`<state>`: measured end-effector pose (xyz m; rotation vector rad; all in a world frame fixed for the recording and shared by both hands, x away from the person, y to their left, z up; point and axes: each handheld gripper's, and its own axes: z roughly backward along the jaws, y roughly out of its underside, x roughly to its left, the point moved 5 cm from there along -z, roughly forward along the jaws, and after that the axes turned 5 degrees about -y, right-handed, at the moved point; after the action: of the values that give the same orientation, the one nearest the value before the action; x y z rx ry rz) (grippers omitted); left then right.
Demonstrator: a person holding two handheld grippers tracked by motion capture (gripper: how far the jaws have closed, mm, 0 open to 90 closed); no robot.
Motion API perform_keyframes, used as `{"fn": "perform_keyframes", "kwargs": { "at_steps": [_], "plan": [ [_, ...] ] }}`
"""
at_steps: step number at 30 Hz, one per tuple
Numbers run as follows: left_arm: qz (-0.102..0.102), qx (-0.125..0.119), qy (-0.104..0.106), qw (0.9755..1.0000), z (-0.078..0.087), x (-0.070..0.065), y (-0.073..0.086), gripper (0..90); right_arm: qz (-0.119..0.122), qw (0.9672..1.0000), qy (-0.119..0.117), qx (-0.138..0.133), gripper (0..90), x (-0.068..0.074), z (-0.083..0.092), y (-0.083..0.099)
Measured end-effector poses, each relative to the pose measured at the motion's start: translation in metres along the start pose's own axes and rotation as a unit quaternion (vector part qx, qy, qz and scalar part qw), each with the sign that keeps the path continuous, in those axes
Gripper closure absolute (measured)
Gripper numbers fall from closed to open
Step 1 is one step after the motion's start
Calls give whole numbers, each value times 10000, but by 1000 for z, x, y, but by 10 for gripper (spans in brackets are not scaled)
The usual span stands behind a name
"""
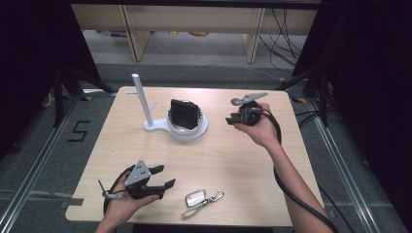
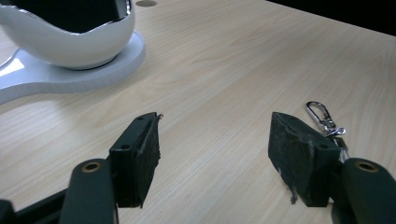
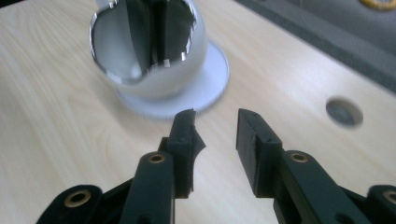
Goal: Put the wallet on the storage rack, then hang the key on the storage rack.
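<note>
Fingers on the right gripper (image 1: 232,120) stand narrowly apart with nothing between them, just beside the white bowl-shaped stand (image 1: 187,130), which lies ahead of their tips with a dark wallet (image 1: 184,113) standing upright inside it. In the right gripper view that wallet (image 3: 154,32) sits beyond and slightly left of the fingertips, framed by the bowl's chrome rim. The left gripper (image 1: 163,178) hovers low over the worktop (image 1: 233,160) with its fingers wide and empty; the key fob with its clip (image 1: 199,199) lies on the worktop just to the right of them, and its metal carabiner (image 2: 322,119) shows just past the right finger (image 2: 292,154). Judging from this, the wallet looks settled in the bowl and the key fob is the loose item nearest a grasp. Risks: the right fingers are close enough to the stand that a careless sweep could knock it or tip the wallet out; the flat fob could skid across the smooth worktop if the left fingers close on it off-centre, and the dangling clip and strap could slip free or snag on a pad. The thin white post (image 1: 138,99) rising from the stand's base is well apart from both grippers.
</note>
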<state>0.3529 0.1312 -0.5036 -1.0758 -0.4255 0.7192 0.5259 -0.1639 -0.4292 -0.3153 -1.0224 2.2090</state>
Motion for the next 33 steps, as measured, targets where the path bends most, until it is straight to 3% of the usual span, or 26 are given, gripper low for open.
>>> {"fn": "perform_keyframes", "kwargs": {
  "at_steps": [1, 2, 3, 4, 5, 8, 9, 10, 11, 12, 13, 15, 19, 21, 22, 24, 26, 28, 29, 30, 31, 32, 33],
  "plan": [
    [0, 0, 0, 10000, 0, 0, 0, 348, -153, 9998, -41, 151, 682, 0, 5, 10],
    [-17, -11, 73, 10000, -1, -1, -2, 348, -153, 9998, -41, 151, 682, 0, 5, 10],
    [-57, 41, 134, 9999, -3, -4, -5, 360, -211, 9997, 37, 153, 675, -3, 10, 28],
    [-57, 41, 134, 9999, -3, -4, -5, 364, -211, 9997, 37, 153, 675, -3, 10, 28],
    [-60, 65, 205, 9998, -5, -8, -7, 368, -344, 9991, 2, 266, 668, -4, 16, 47],
    [-76, 91, 306, 9995, -8, -13, -10, 383, -429, 9986, 55, 298, 656, -6, 23, 64],
    [-20, 73, 366, 9993, -8, -15, -12, 402, -480, 9986, 76, 191, 647, -6, 24, 69],
    [91, 35, 458, 9989, -8, -18, -14, 423, -433, 9987, 84, 254, 636, -7, 27, 74],
    [164, -5, 543, 9984, -8, -21, -16, 432, -583, 9975, -20, 392, 632, -5, 30, 79],
    [162, 15, 556, 9983, -7, -23, -18, 437, -497, 9979, 38, 404, 630, -6, 30, 83],
    [114, 15, 585, 9982, -8, -25, -20, 438, -679, 9967, -12, 439, 629, -2, 31, 86],
    [-26, 73, 651, 9979, -11, -30, -23, 441, -508, 9970, 53, 577, 633, -1, 31, 92],
    [-163, 287, 767, 9965, -15, -36, -26, 458, -574, 9943, -77, 893, 642, 8, 31, 101],
    [-394, 619, 796, 9941, -19, -39, -27, 475, -621, 9934, -115, 961, 649, 12, 31, 102],
    [-444, 654, 820, 9935, -22, -40, -27, 491, -603, 9931, -134, 993, 651, 12, 32, 102],
    [-474, 875, 815, 9917, -24, -43, -29, 516, -632, 9916, -130, 1125, 655, 13, 35, 101],
    [-508, 916, 865, 9907, -25, -45, -31, 535, -710, 9908, -141, 1141, 655, 15, 35, 102],
    [-656, 1239, 959, 9855, -26, -50, -36, 551, -653, 9884, -197, 1357, 654, 16, 37, 103],
    [-717, 1379, 999, 9828, -27, -51, -37, 558, -756, 9866, -204, 1431, 652, 17, 37, 104],
    [-717, 1379, 999, 9828, -27, -51, -37, 564, -756, 9866, -204, 1431, 652, 17, 37, 104],
    [-851, 1711, 1069, 9757, -29, -54, -37, 567, -782, 9857, -225, 1478, 651, 18, 36, 106],
    [-851, 1711, 1069, 9757, -29, -54, -37, 574, -784, 9853, -223, 1499, 650, 19, 35, 107],
    [-1233, 2153, 1185, 9615, -30, -54, -36, 578, -815, 9844, -269, 1535, 648, 20, 35, 108]
  ]
}}
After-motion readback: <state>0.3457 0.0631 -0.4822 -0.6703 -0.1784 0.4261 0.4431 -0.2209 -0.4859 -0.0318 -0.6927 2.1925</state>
